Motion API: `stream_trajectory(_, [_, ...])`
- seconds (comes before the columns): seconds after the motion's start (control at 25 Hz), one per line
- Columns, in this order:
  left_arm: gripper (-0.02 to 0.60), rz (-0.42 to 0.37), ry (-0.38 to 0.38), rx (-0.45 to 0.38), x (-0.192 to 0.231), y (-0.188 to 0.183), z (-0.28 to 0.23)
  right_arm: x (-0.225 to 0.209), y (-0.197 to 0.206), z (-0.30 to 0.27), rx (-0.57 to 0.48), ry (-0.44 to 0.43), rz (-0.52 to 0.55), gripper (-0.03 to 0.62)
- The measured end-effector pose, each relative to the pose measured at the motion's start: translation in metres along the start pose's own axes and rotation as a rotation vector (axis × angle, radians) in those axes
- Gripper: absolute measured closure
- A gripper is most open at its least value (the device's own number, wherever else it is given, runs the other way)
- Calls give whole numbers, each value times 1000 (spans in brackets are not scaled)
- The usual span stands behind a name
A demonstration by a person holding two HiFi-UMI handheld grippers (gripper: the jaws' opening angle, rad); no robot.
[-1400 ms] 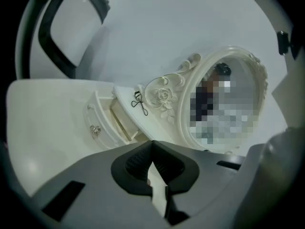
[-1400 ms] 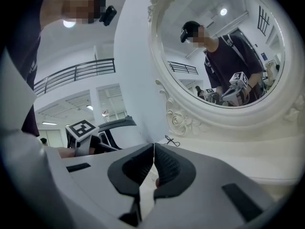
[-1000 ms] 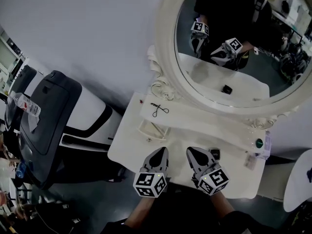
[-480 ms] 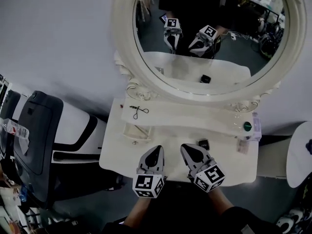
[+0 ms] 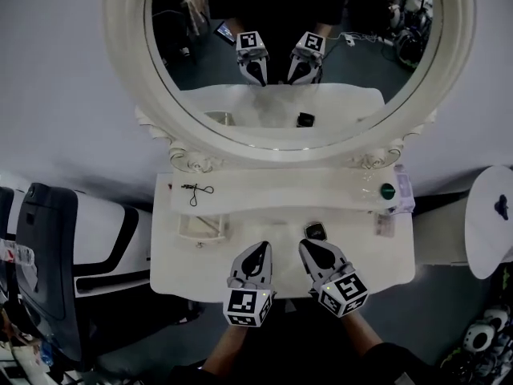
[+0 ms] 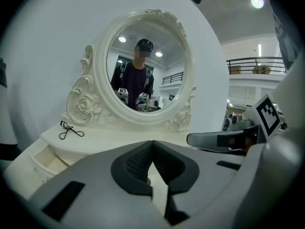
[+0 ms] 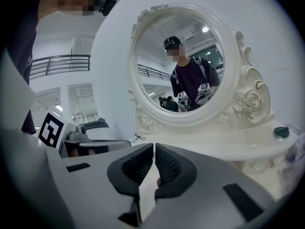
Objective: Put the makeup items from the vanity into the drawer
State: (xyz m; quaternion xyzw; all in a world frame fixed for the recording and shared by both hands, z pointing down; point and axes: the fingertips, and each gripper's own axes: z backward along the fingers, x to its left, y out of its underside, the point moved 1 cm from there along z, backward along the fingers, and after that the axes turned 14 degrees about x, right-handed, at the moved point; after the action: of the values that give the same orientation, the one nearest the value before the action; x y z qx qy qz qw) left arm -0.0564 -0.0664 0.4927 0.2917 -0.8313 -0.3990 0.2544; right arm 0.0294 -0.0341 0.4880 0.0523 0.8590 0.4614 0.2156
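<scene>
A white vanity [image 5: 240, 275] with an oval mirror [image 5: 280, 46] stands in front of me. On its raised shelf lie a black eyelash curler [image 5: 195, 189] at the left and a green round item [image 5: 388, 190] at the right. A small black compact [image 5: 316, 231] sits on the lower top, just beyond my right gripper [image 5: 309, 247]. A small pinkish item [image 5: 383, 224] lies near the right edge. A little drawer [image 5: 200, 227] stands open at the left. My left gripper [image 5: 260, 249] and right gripper hover side by side over the front edge, both shut and empty.
A black seat [image 5: 48, 247] stands to the left of the vanity and a white round object [image 5: 490, 215] to the right. In the left gripper view the curler [image 6: 70, 129] and the open drawer [image 6: 45, 159] lie ahead at the left.
The head view has swung so that the vanity and mirror now sit centred and square. Both grippers stay shut over the front edge, side by side as before.
</scene>
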Motion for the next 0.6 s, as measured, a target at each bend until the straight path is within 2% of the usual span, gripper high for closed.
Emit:
stream_trajectory(0.24, [568,-29,38,41,-13,10,-28,-35,32,1,91,67,-64,566])
stream_trajectory(0.36, [568,-34,47,61,-16,15,-40,-53,49,-2,144,104,-100,499])
stream_trajectory(0.6, [568,-36,46,92,-16,26,-60,-85,77,-14,225,178,-131,448])
